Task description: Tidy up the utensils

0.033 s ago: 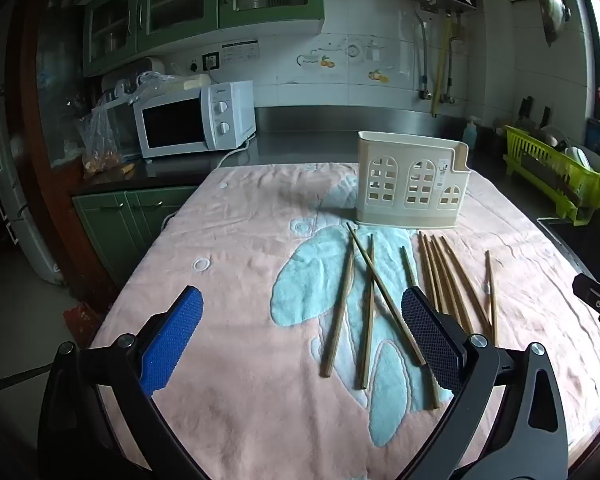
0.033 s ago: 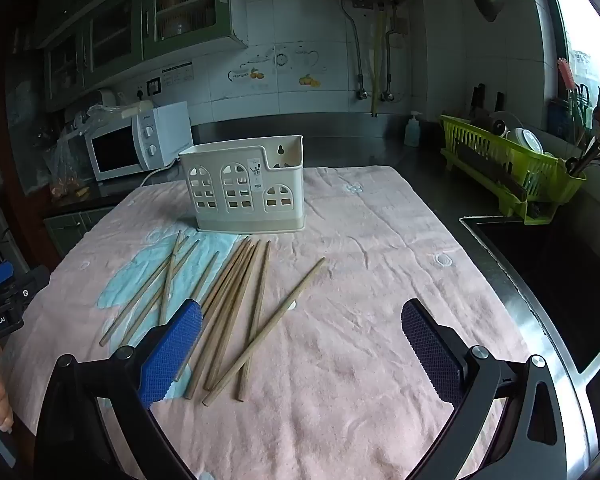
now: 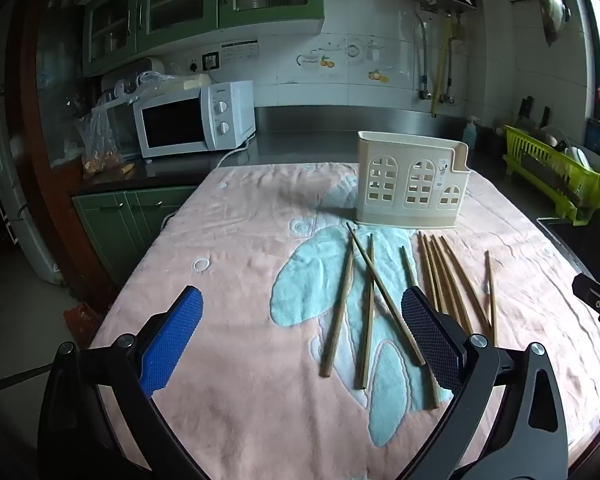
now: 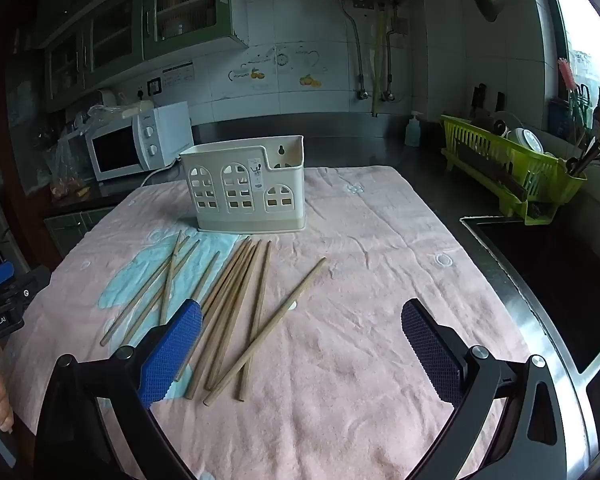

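Note:
Several wooden chopsticks (image 3: 384, 296) lie loose on a pink and blue towel (image 3: 240, 264), in front of a cream plastic utensil holder (image 3: 412, 184) with arched cut-outs. My left gripper (image 3: 300, 344) is open and empty, low over the towel's near left part. In the right wrist view the chopsticks (image 4: 236, 304) lie fanned out before the holder (image 4: 244, 192). My right gripper (image 4: 302, 348) is open and empty, above the near ends of the chopsticks. Each gripper's body shows at the edge of the other's view.
A white microwave (image 3: 192, 120) stands at the back left on the dark counter. A green dish rack (image 4: 512, 160) with dishes stands at the right, beside a steel sink (image 4: 548, 276). The towel (image 4: 360, 272) covers most of the counter.

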A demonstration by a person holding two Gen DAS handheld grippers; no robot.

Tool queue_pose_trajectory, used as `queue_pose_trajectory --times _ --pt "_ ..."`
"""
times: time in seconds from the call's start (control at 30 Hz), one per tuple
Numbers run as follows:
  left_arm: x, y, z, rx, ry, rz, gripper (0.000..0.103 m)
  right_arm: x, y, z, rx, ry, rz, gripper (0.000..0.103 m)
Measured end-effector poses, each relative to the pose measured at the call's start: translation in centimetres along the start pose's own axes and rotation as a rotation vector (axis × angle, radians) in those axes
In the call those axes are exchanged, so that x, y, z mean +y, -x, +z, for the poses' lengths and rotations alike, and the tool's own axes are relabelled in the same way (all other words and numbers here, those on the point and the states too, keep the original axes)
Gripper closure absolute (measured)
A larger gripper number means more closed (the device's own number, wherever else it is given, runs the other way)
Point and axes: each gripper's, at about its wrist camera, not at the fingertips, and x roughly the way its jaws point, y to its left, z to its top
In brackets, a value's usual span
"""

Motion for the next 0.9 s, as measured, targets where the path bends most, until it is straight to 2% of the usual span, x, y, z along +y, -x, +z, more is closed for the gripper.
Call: queue_pose_trajectory --times 0.9 --pt "0.66 -0.26 0.04 -0.001 0.014 0.021 0.005 0.57 0.49 0.54 -0.015 0.001 0.003 0.006"
